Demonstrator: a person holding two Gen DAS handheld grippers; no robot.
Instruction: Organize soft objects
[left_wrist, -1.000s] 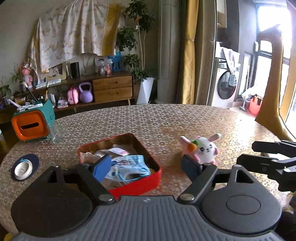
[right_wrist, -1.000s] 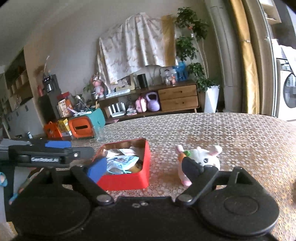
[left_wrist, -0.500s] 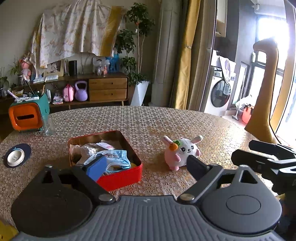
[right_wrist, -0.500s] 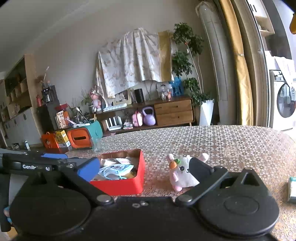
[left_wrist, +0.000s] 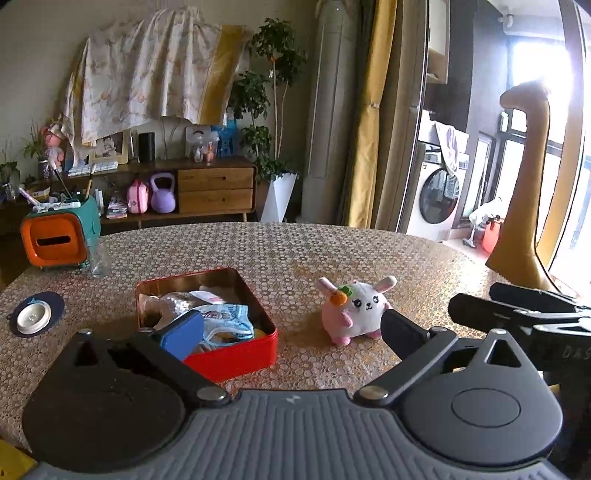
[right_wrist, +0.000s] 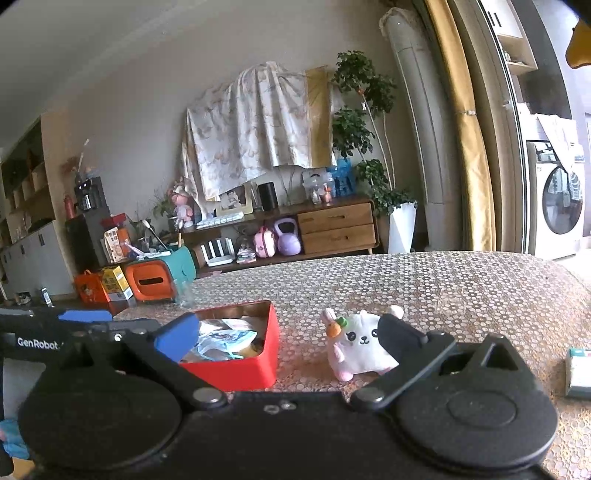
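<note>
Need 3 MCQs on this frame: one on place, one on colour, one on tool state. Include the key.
1. The plush bunny sits where?
A. in the tin
B. on the table, right of the tin
C. on the sideboard

2. Colour of the tin?
A. red
B. green
C. white

3. Left tool is:
A. shut on the bunny
B. shut, empty
C. open, empty

Key: 1 B, it rests on the table apart from the tin. 2 A, red walls. 3 C, fingers spread, having just been opening, nothing between.

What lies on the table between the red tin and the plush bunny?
Nothing: between the red tin and the plush bunny only bare patterned tablecloth shows, in both wrist views.
</note>
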